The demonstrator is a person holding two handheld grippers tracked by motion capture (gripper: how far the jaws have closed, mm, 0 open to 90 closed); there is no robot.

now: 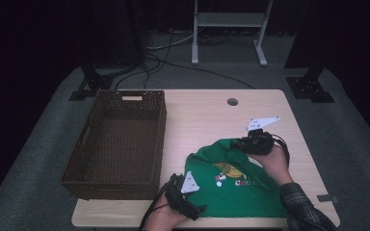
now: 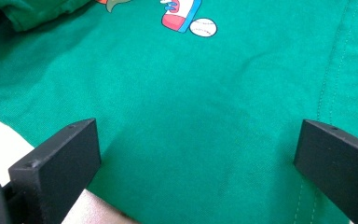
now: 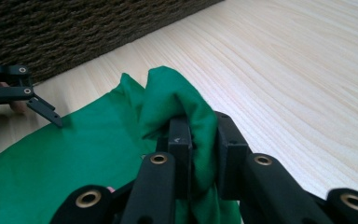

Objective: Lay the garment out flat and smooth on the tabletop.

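A green T-shirt (image 1: 233, 185) with a cartoon print lies crumpled on the near right part of the wooden table (image 1: 207, 115). My right gripper (image 1: 243, 143) is shut on a raised fold of the green T-shirt (image 3: 186, 107) at the far edge of the cloth, pinching the fabric between its jaws. My left gripper (image 1: 192, 209) rests at the shirt's near left corner. Its jaws stand wide open over flat green T-shirt (image 2: 200, 116) fabric, with the print (image 2: 184, 18) beyond them. The left gripper (image 3: 44, 112) also appears far off in the right gripper view.
A dark brown wicker basket (image 1: 120, 139) stands on the left half of the table, its woven wall (image 3: 74, 32) close behind the shirt. A round cable hole (image 1: 232, 101) sits near the far edge. Bare wood lies beyond the shirt toward the far right.
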